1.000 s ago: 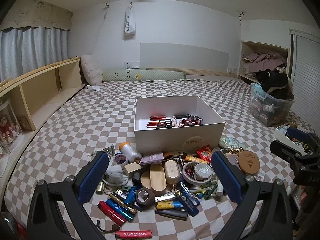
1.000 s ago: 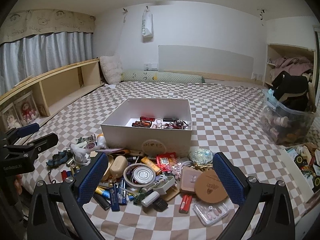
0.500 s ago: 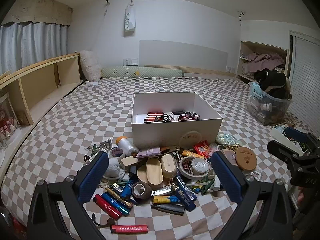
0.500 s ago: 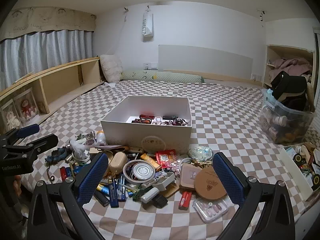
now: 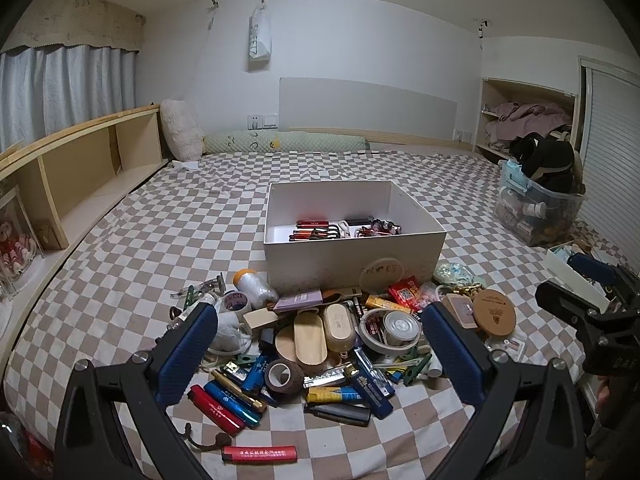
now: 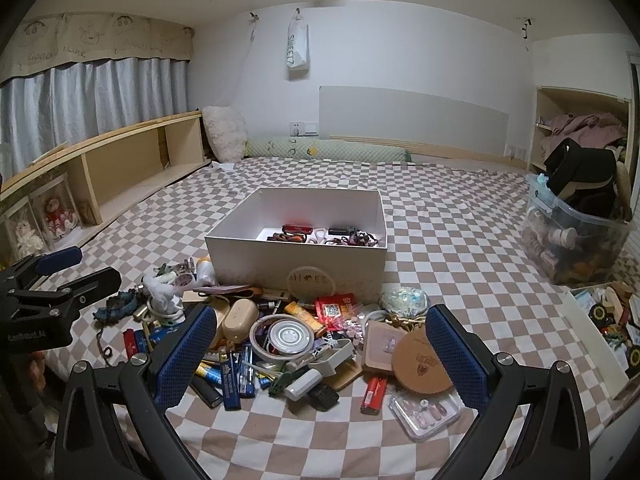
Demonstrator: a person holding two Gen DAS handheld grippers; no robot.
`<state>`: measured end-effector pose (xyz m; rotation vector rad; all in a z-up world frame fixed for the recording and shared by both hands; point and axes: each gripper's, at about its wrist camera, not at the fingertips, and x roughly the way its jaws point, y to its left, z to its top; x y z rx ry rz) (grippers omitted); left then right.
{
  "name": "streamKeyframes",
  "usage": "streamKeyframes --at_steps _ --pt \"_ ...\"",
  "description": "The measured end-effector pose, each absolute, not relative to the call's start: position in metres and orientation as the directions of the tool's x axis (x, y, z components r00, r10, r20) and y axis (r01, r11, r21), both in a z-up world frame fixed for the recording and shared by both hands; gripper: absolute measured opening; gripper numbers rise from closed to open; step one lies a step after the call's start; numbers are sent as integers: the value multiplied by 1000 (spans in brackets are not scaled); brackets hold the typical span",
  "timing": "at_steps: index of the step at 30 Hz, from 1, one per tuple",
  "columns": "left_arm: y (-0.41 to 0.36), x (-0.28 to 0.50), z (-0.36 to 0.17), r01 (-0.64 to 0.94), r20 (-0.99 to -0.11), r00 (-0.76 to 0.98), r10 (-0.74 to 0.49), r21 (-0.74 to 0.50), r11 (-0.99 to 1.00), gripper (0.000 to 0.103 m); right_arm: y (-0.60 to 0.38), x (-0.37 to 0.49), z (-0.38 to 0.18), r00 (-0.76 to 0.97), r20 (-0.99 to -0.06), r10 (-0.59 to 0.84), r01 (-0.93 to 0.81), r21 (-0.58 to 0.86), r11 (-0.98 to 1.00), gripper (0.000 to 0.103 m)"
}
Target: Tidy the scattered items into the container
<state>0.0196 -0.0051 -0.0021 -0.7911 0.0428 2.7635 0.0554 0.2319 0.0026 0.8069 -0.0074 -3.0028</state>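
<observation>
A white cardboard box stands on the checkered bed with a few red and black small items lying inside. In front of it lies a heap of clutter: lighters, tape rolls, a brown tape roll, a round cork coaster, a red lighter. My left gripper hangs open above the near side of the heap, nothing between its fingers. My right gripper is open too, over the heap's right part. Each gripper shows at the edge of the other's view.
A clear plastic bin full of things stands at the right of the bed. A wooden shelf runs along the left side. A small white tray with trinkets lies at the near right. A clear case lies by the bed's front edge.
Both grippers have drawn back and risen a little, so the box and heap look slightly farther and lower. Both stay open and empty; nothing in the heap has moved.
</observation>
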Motion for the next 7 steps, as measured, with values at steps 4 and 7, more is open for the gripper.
streamKeyframes --at_steps 4,7 --pt "-6 20 -4 -257 -530 -811 246 -54 -965 103 231 56 2 -863 -504 -32 32 8 -999 103" --pt "-7 20 -5 -254 -532 -811 243 -53 -966 103 230 55 1 -862 -506 -32 32 8 -999 103"
